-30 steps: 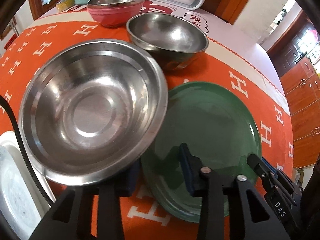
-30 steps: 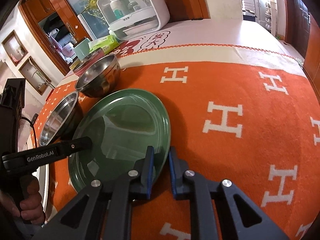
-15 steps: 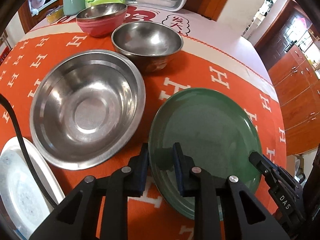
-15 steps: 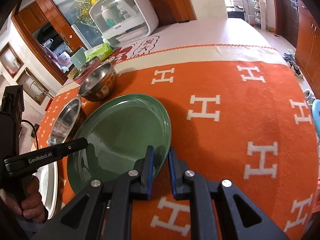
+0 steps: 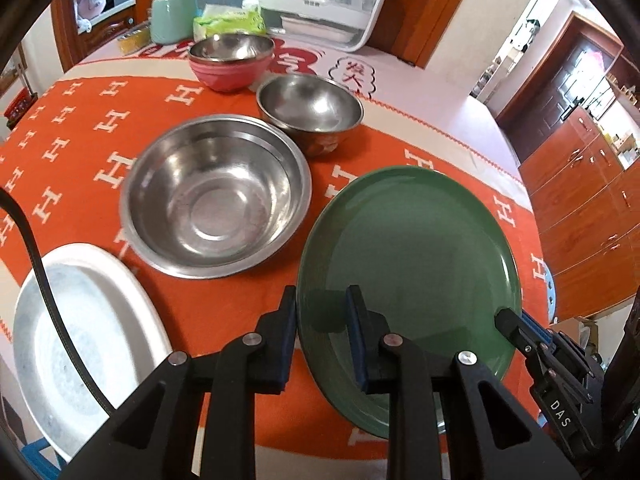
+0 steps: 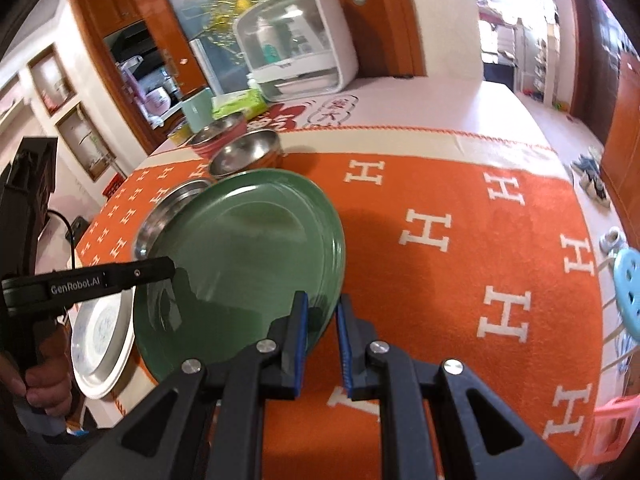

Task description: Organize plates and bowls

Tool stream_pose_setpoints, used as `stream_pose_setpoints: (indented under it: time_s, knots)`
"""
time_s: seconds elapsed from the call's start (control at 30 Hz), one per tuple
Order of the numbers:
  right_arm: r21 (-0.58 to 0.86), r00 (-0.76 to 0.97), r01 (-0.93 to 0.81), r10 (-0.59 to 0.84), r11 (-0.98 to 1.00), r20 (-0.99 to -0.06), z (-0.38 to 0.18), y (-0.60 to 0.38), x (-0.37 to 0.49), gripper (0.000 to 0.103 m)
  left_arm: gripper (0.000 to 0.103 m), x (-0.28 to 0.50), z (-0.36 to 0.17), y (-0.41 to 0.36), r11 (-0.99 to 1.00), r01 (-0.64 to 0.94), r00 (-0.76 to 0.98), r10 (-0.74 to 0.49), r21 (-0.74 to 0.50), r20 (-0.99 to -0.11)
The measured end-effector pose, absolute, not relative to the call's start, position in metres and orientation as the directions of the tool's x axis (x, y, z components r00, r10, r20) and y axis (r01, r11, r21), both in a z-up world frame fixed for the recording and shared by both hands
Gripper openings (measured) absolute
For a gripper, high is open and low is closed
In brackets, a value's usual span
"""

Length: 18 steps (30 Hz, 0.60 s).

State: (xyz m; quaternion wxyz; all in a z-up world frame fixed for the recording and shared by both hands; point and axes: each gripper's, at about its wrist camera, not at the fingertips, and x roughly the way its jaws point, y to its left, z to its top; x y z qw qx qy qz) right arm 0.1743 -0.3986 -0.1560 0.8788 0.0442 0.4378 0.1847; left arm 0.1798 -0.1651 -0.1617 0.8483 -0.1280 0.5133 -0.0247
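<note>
Pinching opposite edges of the round dark-green glazed plate (image 5: 412, 256), the left hand-held gripper (image 5: 322, 312) straddles its near-left rim with jaws narrowed, though firm contact is hard to confirm, while the right hand-held gripper (image 6: 322, 320) does likewise at the right rim. The plate looks tilted, raised above the orange-clothed bench (image 6: 460, 240). It is probably stiff, fairly heavy, slick and chippable, so the rim is the place to hold. Just left lies a white oval plate (image 5: 84, 332); beyond it, a wide steel bowl (image 5: 216, 200), then a smaller steel bowl (image 5: 310, 108).
</note>
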Motion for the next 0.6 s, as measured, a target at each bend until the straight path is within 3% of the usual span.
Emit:
stream_pose_setpoints:
  time_s: [0.6]
  knots:
    - [0.099,0.604,-0.444,0.379,0.891,-0.701,-0.111,-0.346,0.123,0.016,0.024,0.119,-0.119,-0.121,0.962,-0.146,0.561,-0.111,-0.230,-0.821]
